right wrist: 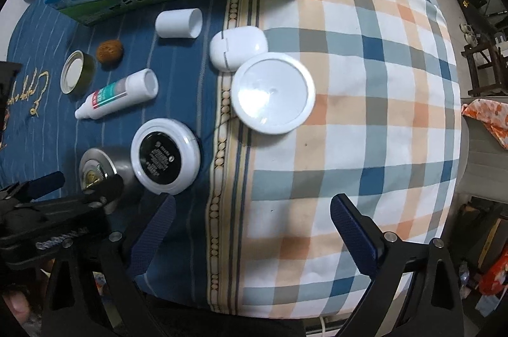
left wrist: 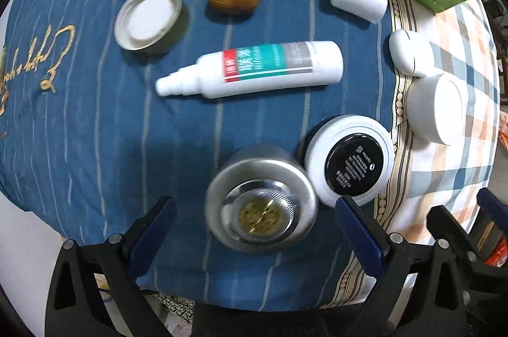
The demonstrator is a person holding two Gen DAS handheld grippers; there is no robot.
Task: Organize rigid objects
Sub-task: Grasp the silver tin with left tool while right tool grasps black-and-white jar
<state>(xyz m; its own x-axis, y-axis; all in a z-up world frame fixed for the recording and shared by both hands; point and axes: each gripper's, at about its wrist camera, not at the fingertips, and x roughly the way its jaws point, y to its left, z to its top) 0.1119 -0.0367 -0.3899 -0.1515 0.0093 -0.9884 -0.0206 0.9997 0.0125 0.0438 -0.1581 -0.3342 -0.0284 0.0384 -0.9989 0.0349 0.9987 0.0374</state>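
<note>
We hold the left gripper with jaws spread either side of the round silver metal tin, low centre of frame. The right gripper – also spread – hangs over bare checked cloth, farther off.

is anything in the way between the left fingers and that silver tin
Nothing visible. The left gripper is open with the silver tin between its fingers. The black-bottomed white jar touches the tin's right side, crowding the right finger.

Blue striped cloth and checked sheet bearing jars, bottle.
</note>
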